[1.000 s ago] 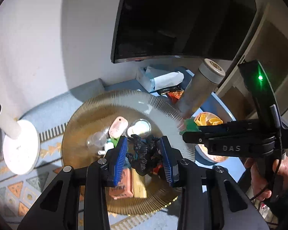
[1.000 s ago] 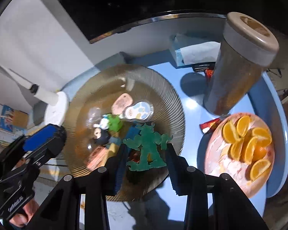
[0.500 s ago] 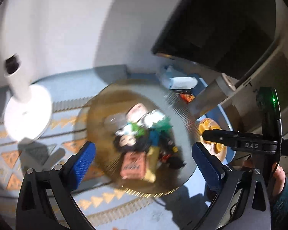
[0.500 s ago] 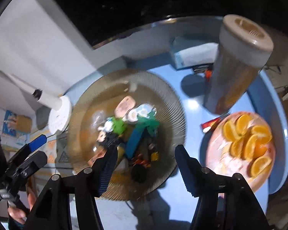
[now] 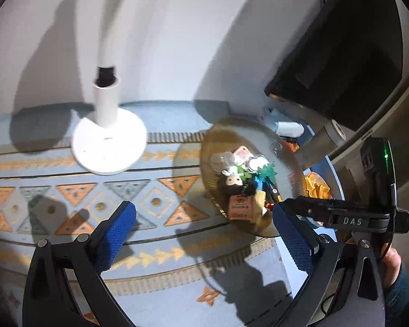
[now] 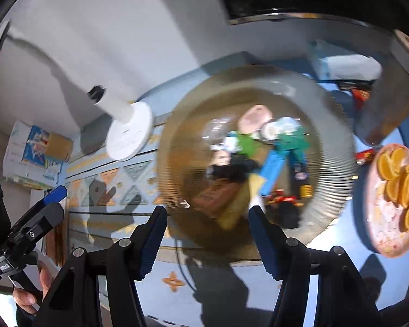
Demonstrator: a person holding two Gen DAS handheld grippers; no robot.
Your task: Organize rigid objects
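On the pale blue patterned tablecloth [image 5: 101, 199], a ribbed, amber-tinted glass bowl [image 6: 338, 163] is holding a heap of small rigid toys, and both grippers are hanging above the cloth with nothing between their jaws. Seen from the left wrist, the left gripper [image 5: 204, 234] is standing wide apart, its blue-padded fingers [image 5: 117, 234] framing only bare cloth beside the bowl's left rim; its jaws have just been opening, and no object is lying between them. From the right wrist, the right gripper [image 6: 207, 242] is standing partly spread over the bowl's near rim, its jaws likewise having just been opening, with its pads touching none of the toys. Inside the bowl, a green spiky plastic figure [image 6: 294, 139] is lying against a light blue flat stick [image 6: 272, 171], a black plush-looking doll with a pale face [image 5: 233, 182] is sitting just left of them, and a brown printed block [image 5: 241, 207] is resting at the near edge. Left of the bowl, a white round-based lamp stand [image 5: 109, 144] is standing upright on the cloth. Right of the bowl, a pink plate of orange slices [image 6: 395, 190] is sitting on the table, and a tall cylindrical jar with a beige lid [image 5: 324, 139] is standing behind it. Each gripper's handle is being held by a person's hand [image 6: 27, 294].
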